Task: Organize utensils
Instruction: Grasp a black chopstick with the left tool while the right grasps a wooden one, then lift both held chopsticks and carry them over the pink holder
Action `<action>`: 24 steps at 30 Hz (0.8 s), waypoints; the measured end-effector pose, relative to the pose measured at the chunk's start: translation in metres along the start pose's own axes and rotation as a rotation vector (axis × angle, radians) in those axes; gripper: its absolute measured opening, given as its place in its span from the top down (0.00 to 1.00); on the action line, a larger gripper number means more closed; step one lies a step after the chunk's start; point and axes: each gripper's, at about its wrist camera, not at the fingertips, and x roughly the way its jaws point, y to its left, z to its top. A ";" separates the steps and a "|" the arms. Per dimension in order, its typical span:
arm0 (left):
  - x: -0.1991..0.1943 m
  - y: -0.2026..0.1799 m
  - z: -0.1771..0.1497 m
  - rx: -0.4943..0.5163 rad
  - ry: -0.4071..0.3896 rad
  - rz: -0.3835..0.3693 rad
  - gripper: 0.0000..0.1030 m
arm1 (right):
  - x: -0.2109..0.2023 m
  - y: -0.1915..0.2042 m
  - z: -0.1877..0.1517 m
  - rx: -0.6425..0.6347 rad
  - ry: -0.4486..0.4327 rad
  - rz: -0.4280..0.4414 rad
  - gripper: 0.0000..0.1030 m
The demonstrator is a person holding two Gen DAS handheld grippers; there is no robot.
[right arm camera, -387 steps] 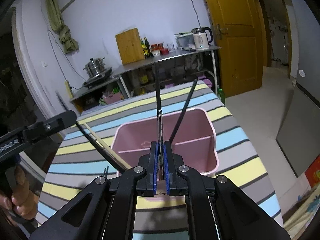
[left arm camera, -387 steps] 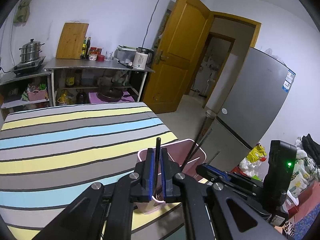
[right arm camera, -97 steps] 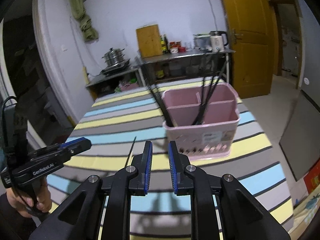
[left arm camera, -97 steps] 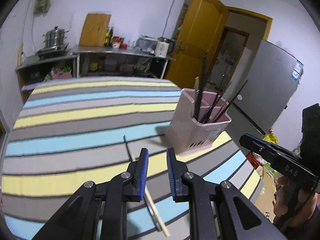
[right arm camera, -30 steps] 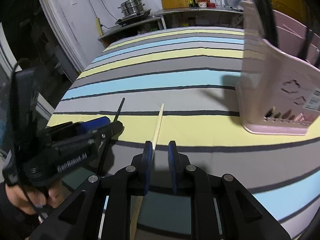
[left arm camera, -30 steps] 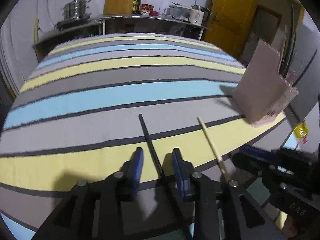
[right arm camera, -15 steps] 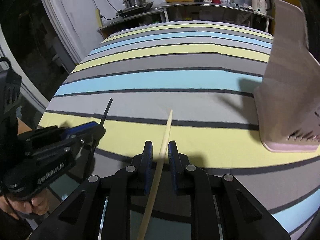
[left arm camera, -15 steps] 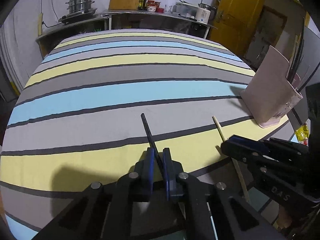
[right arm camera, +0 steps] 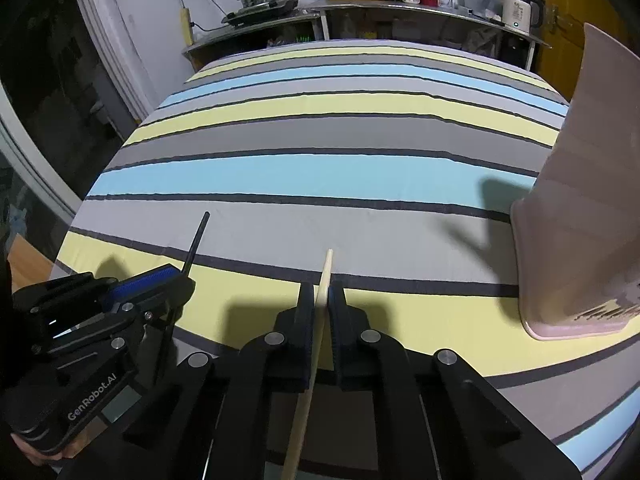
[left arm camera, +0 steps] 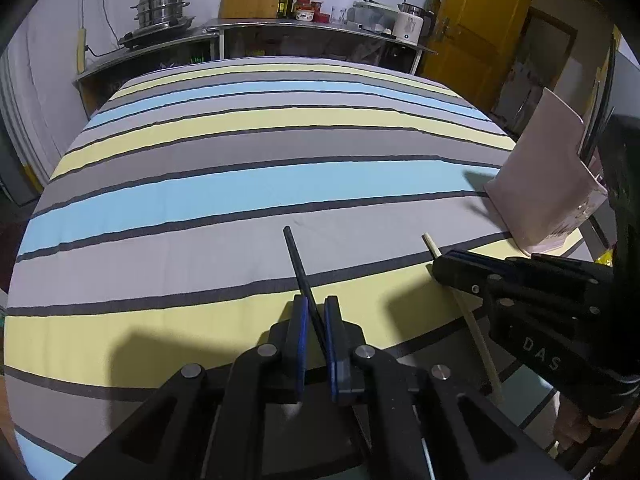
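Observation:
My left gripper (left arm camera: 315,307) is shut on a black chopstick (left arm camera: 298,262) whose tip points away over the striped table; it also shows in the right wrist view (right arm camera: 194,246) at the left. My right gripper (right arm camera: 321,294) is shut on a pale wooden chopstick (right arm camera: 326,270), which also shows in the left wrist view (left arm camera: 430,243) running under the right gripper (left arm camera: 452,264). The pink utensil holder (left arm camera: 540,188) stands at the table's right, with several dark chopsticks in it; in the right wrist view its pink wall (right arm camera: 592,184) fills the right edge.
The table (left arm camera: 240,184) has a cloth of grey, blue and yellow stripes. Behind it stands a steel counter (left arm camera: 304,26) with a steamer pot (left arm camera: 162,6), a cutting board, bottles and a kettle (left arm camera: 410,24). A yellow door (left arm camera: 476,28) is at the back right.
Both grippers have closed on their chopsticks since a second ago: the left on the black one, the right on the wooden one. Both views have lifted and pulled back slightly.

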 end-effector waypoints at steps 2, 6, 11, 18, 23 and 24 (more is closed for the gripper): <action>0.000 0.002 0.002 -0.012 0.010 -0.010 0.93 | -0.003 -0.003 0.001 0.009 0.008 0.010 0.94; -0.007 0.008 0.005 -0.047 0.009 -0.044 0.94 | -0.021 -0.006 0.001 0.015 -0.022 0.023 0.94; -0.037 0.010 0.013 -0.062 -0.043 -0.087 0.95 | -0.050 -0.005 0.004 0.023 -0.079 0.042 0.94; -0.088 0.004 0.028 -0.050 -0.132 -0.133 0.95 | -0.099 -0.007 0.006 0.028 -0.172 0.060 0.94; -0.118 -0.003 0.037 -0.032 -0.188 -0.155 0.96 | -0.128 -0.009 0.008 0.039 -0.231 0.056 0.94; -0.123 -0.004 0.038 -0.028 -0.195 -0.158 0.96 | -0.132 -0.010 0.008 0.041 -0.239 0.055 0.94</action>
